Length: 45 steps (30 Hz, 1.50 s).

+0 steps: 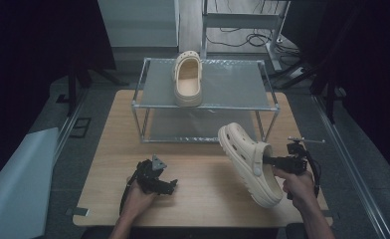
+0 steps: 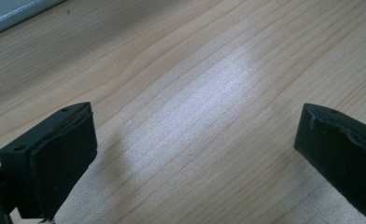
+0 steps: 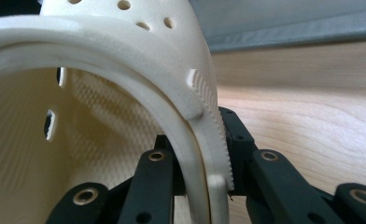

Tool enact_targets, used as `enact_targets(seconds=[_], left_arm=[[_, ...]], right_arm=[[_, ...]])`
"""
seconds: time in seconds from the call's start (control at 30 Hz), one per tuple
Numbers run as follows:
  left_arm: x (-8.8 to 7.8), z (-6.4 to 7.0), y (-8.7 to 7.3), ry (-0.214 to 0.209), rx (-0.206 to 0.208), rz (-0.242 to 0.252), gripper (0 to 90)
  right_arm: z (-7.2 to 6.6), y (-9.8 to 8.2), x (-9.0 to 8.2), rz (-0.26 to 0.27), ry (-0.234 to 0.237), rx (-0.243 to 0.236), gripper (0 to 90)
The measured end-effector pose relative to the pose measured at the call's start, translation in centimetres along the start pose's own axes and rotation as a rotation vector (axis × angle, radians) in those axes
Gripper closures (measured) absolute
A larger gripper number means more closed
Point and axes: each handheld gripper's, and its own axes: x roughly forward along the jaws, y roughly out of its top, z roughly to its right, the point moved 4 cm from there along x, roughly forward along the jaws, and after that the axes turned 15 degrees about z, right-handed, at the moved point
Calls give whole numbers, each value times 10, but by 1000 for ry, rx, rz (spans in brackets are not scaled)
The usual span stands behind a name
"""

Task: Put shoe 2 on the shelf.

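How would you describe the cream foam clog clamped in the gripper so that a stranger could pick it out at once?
Start at the light wooden table and its grey metal two-shelf rack. In front of the rack, near the table's right edge, the right gripper grips the cream foam clog by its side wall. Unlike the matching clog on the top shelf, it is tilted clear of the tabletop.
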Motion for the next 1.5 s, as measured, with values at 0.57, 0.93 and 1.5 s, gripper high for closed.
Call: enact_targets(seconds=[0.57,0.93,1.5], left_arm=[[1,-1,0,-3,-7,-5,0],[0,-1,0,-4,-11,-5,0],[1,-4,-2,-2,-23,-13,0]], right_arm=[[-35,36,-1,32,75,90,767],[-53,63,6,64,70,130,770],[-59,100,26,133,14,206,770]])
